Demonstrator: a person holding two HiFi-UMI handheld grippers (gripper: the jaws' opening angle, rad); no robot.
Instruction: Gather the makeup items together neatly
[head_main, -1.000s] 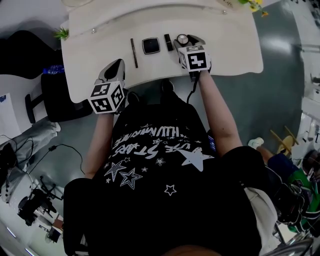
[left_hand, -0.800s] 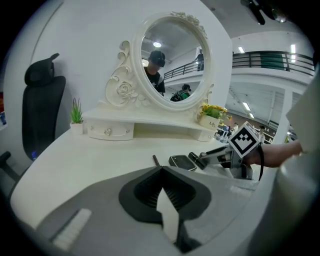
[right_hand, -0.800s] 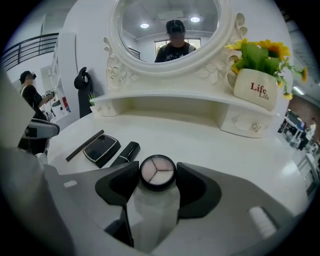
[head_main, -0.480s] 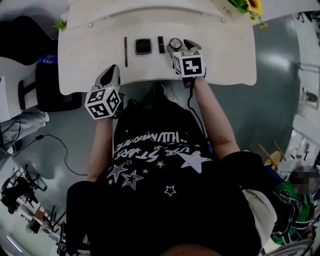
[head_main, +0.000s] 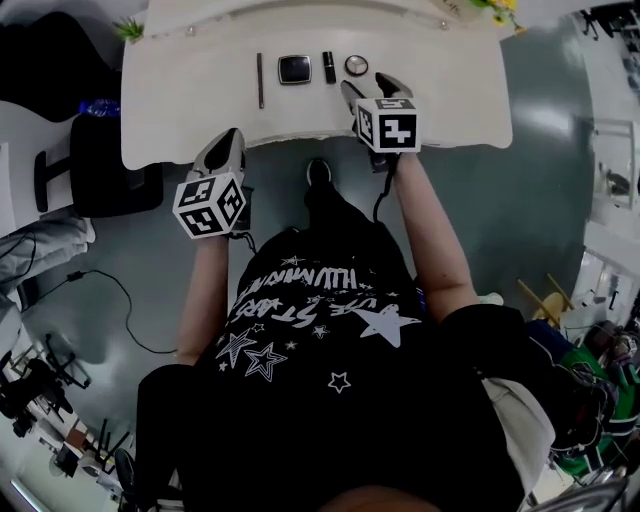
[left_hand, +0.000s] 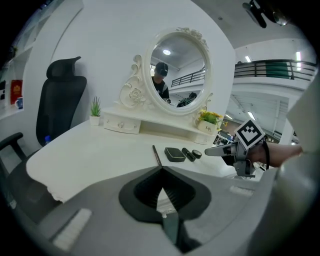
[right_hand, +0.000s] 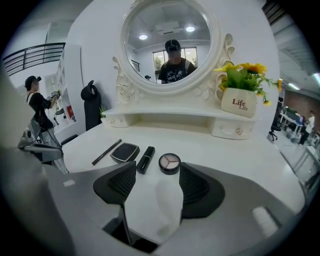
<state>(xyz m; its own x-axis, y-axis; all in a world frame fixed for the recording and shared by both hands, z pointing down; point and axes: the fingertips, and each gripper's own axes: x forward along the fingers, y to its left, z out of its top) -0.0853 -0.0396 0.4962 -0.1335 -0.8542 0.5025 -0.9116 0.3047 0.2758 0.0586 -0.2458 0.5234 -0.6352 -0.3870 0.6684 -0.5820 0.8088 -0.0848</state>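
Four makeup items lie in a row on the white dressing table (head_main: 440, 90): a thin black pencil (head_main: 260, 80), a square black compact (head_main: 294, 68), a black lipstick (head_main: 329, 67) and a round eyeshadow pot (head_main: 356, 65). My right gripper (head_main: 367, 88) hovers just in front of the pot. It is open and empty, and its jaws have just been opening. Its own view shows the pot (right_hand: 169, 163), the lipstick (right_hand: 145, 159), the compact (right_hand: 125, 152) and the pencil (right_hand: 106, 152) ahead of the jaws. My left gripper (head_main: 225, 150) is shut and empty, off the table's front left edge.
An ornate oval mirror (right_hand: 167, 40) stands on a low white drawer shelf (right_hand: 165, 120) at the back. A flower pot (right_hand: 239, 102) sits at the back right and a small green plant (left_hand: 95, 112) at the back left. A black chair (left_hand: 57, 110) stands left of the table.
The right gripper has let go of the round pot, drawn back toward the table's front edge and risen. The left gripper has shifted a little beside the table edge.
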